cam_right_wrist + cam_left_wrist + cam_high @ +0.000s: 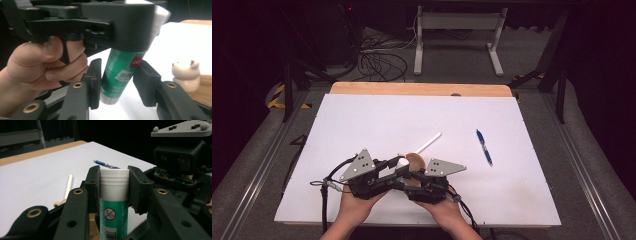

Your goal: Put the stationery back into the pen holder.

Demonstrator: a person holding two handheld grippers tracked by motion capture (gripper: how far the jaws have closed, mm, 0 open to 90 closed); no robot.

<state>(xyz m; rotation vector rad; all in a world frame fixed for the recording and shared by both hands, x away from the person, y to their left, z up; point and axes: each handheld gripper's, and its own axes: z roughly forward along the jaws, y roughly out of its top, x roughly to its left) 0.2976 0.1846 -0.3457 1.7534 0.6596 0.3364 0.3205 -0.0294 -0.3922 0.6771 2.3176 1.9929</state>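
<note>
Gripping the glue stick (114,202) by its white cap end, my left tongs (114,185) are clamped on it, both black pads pressing flat against the ribbed white collar, and I am holding the tube upright above the near middle of the white table sheet (362,125). In the right gripper view the green body of the stick hangs down between the jaws of my right tongs (117,83). The near pad is touching or almost touching the label, while the far pad is standing a little off it, so I am reading these jaws as part closed around the body but not yet pinching it.

I am judging the step in hand to be uncapping: one tool steadying the cap, the other coming in on the body so the two can be pulled apart. The next move is calling for the right tongs to finish closing squarely on the green tube, low enough to leave the cap seam free, and then for a straight pull along the stick's axis, not a sideways wrench.

A small bear figure (186,73) is sitting on a wooden piece just beside the work, with a white rod (428,144) past it and a blue pen (484,147) well apart to the right, so I am keeping the pull clear of the bear.
</note>
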